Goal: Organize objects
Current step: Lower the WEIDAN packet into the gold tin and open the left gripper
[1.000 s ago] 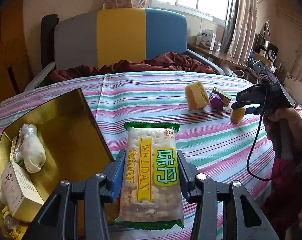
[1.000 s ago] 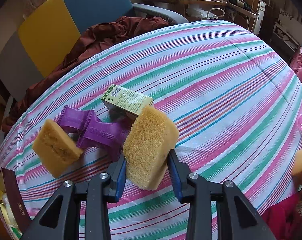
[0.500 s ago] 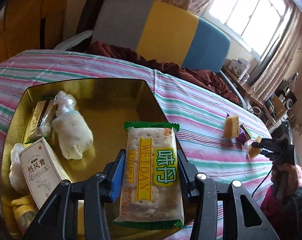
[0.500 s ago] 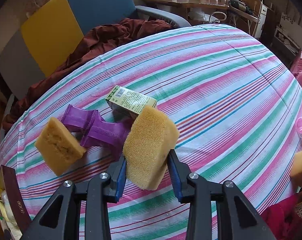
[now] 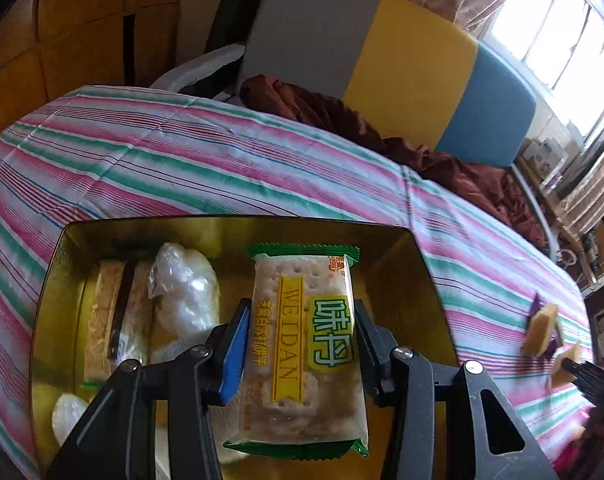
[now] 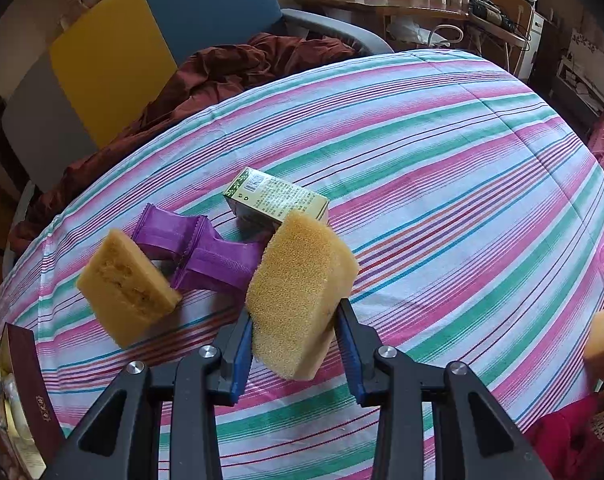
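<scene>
The left tool (image 5: 297, 364) is pinching a green-edged clear cracker packet (image 5: 304, 350) above the golden metal tray (image 5: 430, 276) at lower centre, probably for dropping it inside. The right tool (image 6: 293, 344) is squeezing a yellow sponge block (image 6: 297, 292) over the striped desk (image 6: 442, 184), apparently waiting.

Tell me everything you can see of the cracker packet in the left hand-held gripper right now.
The cracker packet is a clear plastic wrapper with crimped green ends, pale perforated crackers showing through. A yellow band reads WEIDAN beside a green patch with white characters. It looks sealed and undamaged. The left hand-held gripper is shut on its long sides, holding it lengthwise over the gold tin. Only the gripper's pads visibly touch it.
</scene>
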`<state>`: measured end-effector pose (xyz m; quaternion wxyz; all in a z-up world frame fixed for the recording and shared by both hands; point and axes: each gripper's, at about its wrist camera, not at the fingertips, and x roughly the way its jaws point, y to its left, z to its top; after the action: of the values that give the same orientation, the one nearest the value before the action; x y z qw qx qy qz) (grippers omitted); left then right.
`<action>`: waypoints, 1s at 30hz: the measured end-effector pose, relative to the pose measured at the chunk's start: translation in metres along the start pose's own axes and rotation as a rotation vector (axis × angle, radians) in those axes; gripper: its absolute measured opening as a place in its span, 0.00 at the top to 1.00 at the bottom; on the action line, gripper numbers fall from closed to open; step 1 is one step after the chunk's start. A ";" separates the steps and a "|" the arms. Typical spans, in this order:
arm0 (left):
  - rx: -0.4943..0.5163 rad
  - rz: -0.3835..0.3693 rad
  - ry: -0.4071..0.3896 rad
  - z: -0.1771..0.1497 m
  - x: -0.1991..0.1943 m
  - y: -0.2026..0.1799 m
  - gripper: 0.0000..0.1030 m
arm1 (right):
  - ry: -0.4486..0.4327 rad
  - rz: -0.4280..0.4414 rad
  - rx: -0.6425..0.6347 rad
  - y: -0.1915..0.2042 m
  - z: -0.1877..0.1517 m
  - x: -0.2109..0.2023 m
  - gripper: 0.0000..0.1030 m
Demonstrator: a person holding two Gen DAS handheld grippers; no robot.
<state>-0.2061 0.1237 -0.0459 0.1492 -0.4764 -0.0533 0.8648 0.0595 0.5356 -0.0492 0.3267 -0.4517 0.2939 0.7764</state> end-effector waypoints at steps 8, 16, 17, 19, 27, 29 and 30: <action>-0.027 0.062 0.043 0.012 0.037 0.014 0.50 | 0.007 0.006 -0.021 0.004 0.001 0.002 0.63; -0.011 0.077 0.044 0.013 0.042 0.014 0.49 | 0.011 -0.002 -0.021 0.004 0.001 0.004 0.63; -0.017 0.076 0.037 0.013 0.040 0.015 0.49 | 0.011 -0.003 -0.021 0.004 0.000 0.004 0.63; -0.037 0.066 0.023 0.015 0.034 0.020 0.49 | 0.010 -0.006 -0.016 0.003 0.001 0.004 0.64; -0.067 -0.004 -0.011 0.012 0.003 0.030 0.45 | 0.001 -0.015 -0.001 -0.001 0.001 0.001 0.64; -0.043 -0.004 -0.032 0.005 -0.010 0.028 0.45 | -0.009 -0.010 0.009 -0.003 0.001 -0.002 0.64; -0.030 -0.007 -0.043 -0.001 -0.018 0.027 0.45 | -0.016 -0.006 0.012 -0.003 0.002 -0.003 0.64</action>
<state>-0.2022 0.0919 -0.0379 0.1438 -0.4596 -0.0711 0.8735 0.0623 0.5380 -0.0461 0.3341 -0.4442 0.2947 0.7774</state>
